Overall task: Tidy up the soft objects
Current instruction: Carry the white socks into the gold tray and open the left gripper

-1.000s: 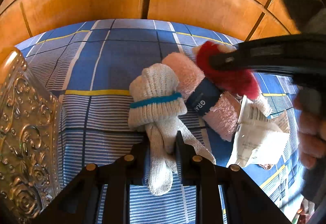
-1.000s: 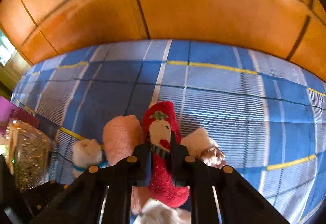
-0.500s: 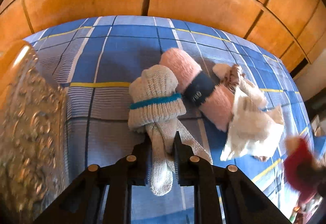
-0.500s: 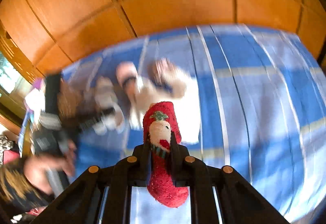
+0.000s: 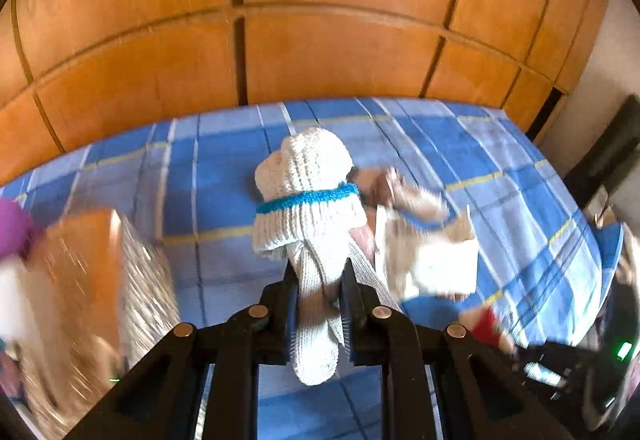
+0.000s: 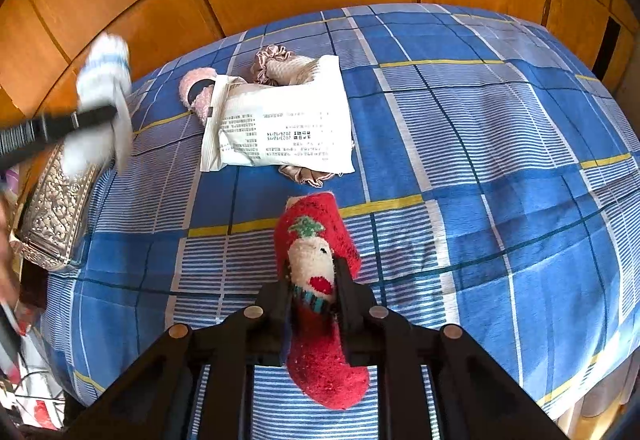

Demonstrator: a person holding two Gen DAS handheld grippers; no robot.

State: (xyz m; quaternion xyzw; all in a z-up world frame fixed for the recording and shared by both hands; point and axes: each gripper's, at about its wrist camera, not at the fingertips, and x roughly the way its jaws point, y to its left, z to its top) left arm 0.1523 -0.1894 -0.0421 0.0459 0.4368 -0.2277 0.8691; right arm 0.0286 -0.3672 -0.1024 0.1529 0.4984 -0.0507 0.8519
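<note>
left gripper (image 5: 318, 290) clamps white sock (image 5: 308, 200), right gripper (image 6: 312, 286) red sock (image 6: 316, 268)

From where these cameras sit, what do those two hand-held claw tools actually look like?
Both look alike: the left gripper and right gripper are matte black, with two angular fingers and round silver-brass rivets along the linkage bars. A small green light glows on the right one, seen from the left camera.

On the bed (image 6: 460, 144), the printed packet (image 6: 280, 128) lies at centre. The fuzzy sock roll (image 6: 198, 92) touches it at ten o'clock, a scrunchie (image 6: 272, 58) at twelve. The embossed box (image 6: 52, 212) sits well apart at eight o'clock
</note>
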